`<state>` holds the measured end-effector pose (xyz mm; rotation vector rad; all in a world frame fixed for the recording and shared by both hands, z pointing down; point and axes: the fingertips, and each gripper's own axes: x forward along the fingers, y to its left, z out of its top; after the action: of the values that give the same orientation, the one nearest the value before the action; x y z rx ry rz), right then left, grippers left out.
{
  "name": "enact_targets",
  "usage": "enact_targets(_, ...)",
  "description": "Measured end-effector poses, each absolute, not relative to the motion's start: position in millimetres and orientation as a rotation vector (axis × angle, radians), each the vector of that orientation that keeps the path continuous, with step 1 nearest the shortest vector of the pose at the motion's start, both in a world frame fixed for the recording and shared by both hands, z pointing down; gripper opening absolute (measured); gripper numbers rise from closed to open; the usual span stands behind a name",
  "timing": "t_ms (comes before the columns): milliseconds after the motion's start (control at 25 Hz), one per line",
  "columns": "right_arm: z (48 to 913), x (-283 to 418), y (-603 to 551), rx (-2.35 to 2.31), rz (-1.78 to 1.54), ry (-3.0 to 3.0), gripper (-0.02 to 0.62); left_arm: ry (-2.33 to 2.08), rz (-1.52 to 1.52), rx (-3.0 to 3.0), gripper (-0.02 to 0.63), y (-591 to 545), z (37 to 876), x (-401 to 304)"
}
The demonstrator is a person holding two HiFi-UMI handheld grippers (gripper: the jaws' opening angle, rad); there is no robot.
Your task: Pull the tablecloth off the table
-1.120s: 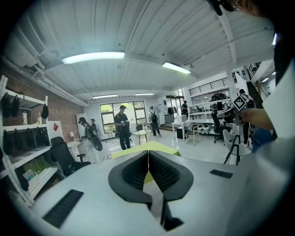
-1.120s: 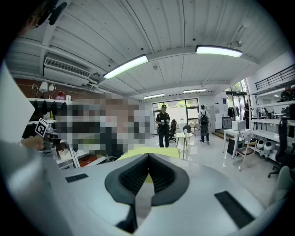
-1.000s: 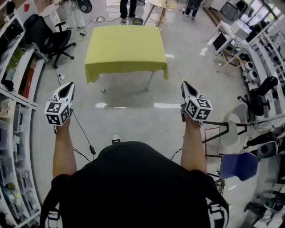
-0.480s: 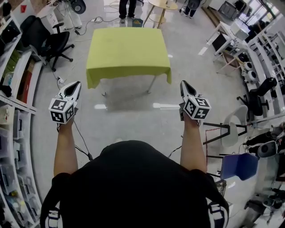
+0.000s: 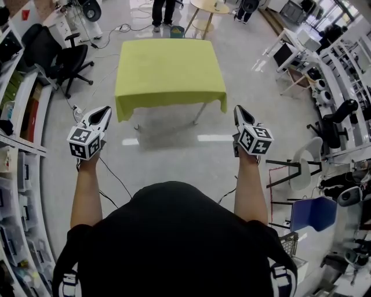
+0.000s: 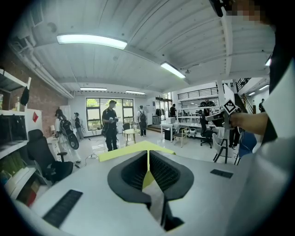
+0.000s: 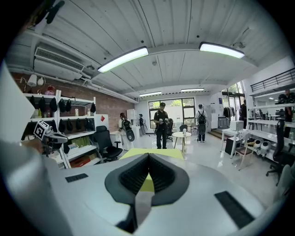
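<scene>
A yellow-green tablecloth (image 5: 169, 69) covers a square table ahead of me in the head view, its near hem hanging over the front edge. It shows past the jaws as a yellow strip in the left gripper view (image 6: 133, 150) and the right gripper view (image 7: 152, 153). My left gripper (image 5: 104, 111) is shut and empty, short of the table's near left corner. My right gripper (image 5: 238, 110) is shut and empty, short of the near right corner. Neither touches the cloth.
A black office chair (image 5: 58, 58) stands left of the table beside shelving (image 5: 17, 133). A person (image 5: 162, 11) stands beyond the table near a small round table (image 5: 208, 8). A blue chair (image 5: 313, 213) and a stand (image 5: 290, 174) sit at my right. Cables (image 5: 116, 180) trail on the floor.
Both grippers have moved forward toward the table, which now sits closer and larger in the head view. Both stay shut and empty.
</scene>
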<state>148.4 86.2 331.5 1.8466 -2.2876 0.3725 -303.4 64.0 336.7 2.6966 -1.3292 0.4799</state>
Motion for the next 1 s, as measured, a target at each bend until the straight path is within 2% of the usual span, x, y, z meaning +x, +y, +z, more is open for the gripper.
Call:
enact_targets(320, 341, 131, 64, 1.84, 0.387, -2.258, 0.018, -1.305, 0.493, 2.703, 0.026, 36, 347, -317)
enact_targets(1000, 362, 184, -67, 1.811, 0.41, -2.278, 0.018, -1.361, 0.518, 2.657, 0.026, -79, 362, -278)
